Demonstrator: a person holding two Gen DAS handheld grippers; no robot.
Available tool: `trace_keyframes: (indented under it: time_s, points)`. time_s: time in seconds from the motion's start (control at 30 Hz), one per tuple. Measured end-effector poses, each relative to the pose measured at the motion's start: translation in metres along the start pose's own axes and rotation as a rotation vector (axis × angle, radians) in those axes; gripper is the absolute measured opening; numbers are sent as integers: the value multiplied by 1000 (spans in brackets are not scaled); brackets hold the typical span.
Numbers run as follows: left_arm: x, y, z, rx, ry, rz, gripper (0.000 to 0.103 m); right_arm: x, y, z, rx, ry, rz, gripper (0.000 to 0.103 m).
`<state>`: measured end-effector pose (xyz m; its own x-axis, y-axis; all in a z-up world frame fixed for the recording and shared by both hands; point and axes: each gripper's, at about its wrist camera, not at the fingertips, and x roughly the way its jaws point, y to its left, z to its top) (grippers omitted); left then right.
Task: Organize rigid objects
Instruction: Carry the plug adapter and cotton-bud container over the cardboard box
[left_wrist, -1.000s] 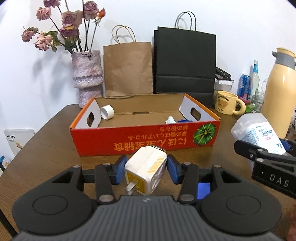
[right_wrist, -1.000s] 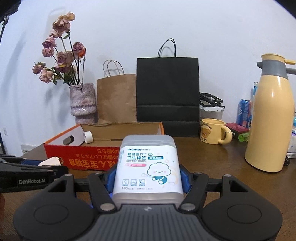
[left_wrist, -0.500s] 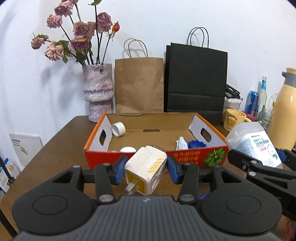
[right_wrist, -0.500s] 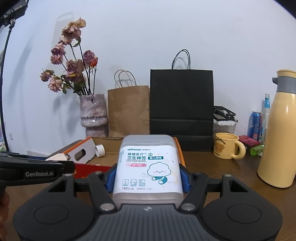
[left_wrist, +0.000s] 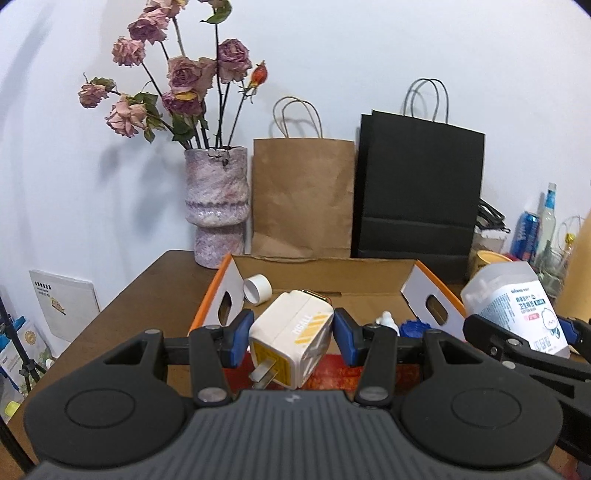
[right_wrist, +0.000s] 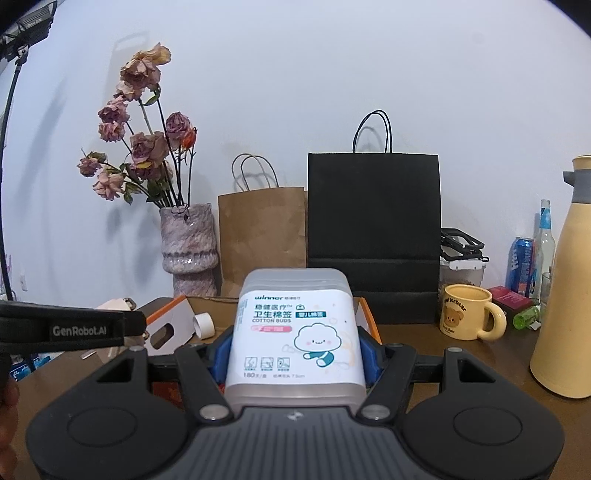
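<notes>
My left gripper (left_wrist: 292, 338) is shut on a white plug adapter (left_wrist: 291, 338) with a yellow face and metal prongs, held above the near wall of the orange cardboard box (left_wrist: 218, 291). Inside the box lie a white tape roll (left_wrist: 257, 288), a small white bottle (left_wrist: 387, 320) and a blue cap (left_wrist: 413, 326). My right gripper (right_wrist: 293, 350) is shut on a translucent cotton buds box (right_wrist: 295, 332) with a white label, in front of the cardboard box (right_wrist: 173, 319). That buds box (left_wrist: 517, 306) also shows at the right of the left wrist view.
Behind the box stand a pink vase with dried roses (left_wrist: 216, 206), a brown paper bag (left_wrist: 303, 195) and a black paper bag (left_wrist: 417, 192). A yellow bear mug (right_wrist: 469, 317), a cream thermos (right_wrist: 565, 295), a can and bottles crowd the right. The wooden table (left_wrist: 147, 295) ends at left.
Both grippers have risen and moved toward the cardboard box with their loads still held. The box now sits lower and closer in both views, its inside more visible.
</notes>
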<state>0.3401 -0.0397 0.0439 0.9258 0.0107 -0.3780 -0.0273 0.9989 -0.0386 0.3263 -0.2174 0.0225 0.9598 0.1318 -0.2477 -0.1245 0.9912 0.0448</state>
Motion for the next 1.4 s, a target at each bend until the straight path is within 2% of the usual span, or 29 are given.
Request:
trace_keyframes:
  time_s: [0.73,1.4]
  points:
    - [62,7,30,-47,-13,33,48,69,3,18,21,-41,-20,64]
    - [127,9,40,-4,12,72,48,136,8,23,-10,4,15,64]
